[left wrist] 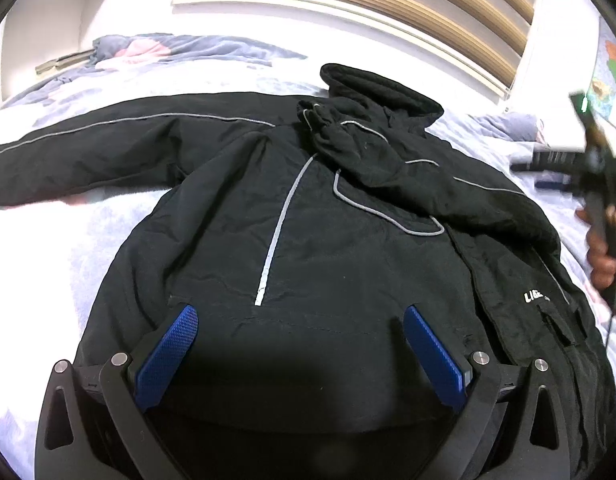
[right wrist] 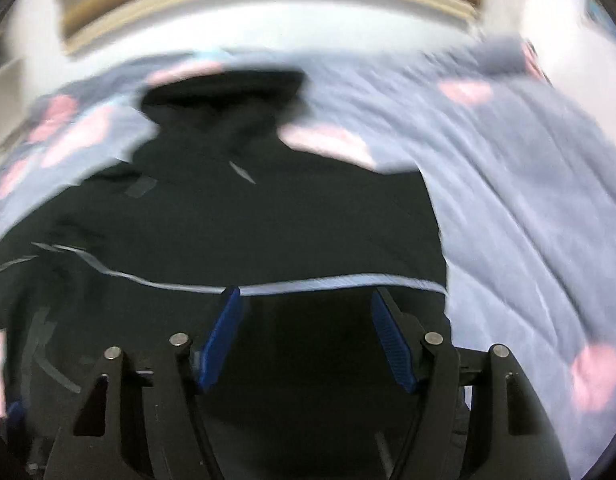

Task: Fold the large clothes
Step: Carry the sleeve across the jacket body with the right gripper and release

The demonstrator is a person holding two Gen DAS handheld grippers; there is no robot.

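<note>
Left hand-held gripper [left wrist: 299, 332] hangs wide open and empty over the lower front of the black nylon hooded jacket with grey reflective piping [left wrist: 308, 240]. That jacket lies front-up on the bed; one sleeve [left wrist: 87, 152] stretches out flat to the side, the other sleeve [left wrist: 388, 152] lies folded across the chest below the hood [left wrist: 380, 92]. Right hand-held gripper [right wrist: 305, 312], jaws likewise apart and holding nothing, hovers over the jacket's edge by a grey stripe; its view is blurred. To fold well, I judge, each gripper should pinch the fabric through all its layers at matching points and carry the edge over evenly, so the slippery shell does not bunch. Under it spreads the pale blue bedsheet with pink blotches [right wrist: 528, 200], and beyond, the striped beige headboard [left wrist: 388, 0].
</note>
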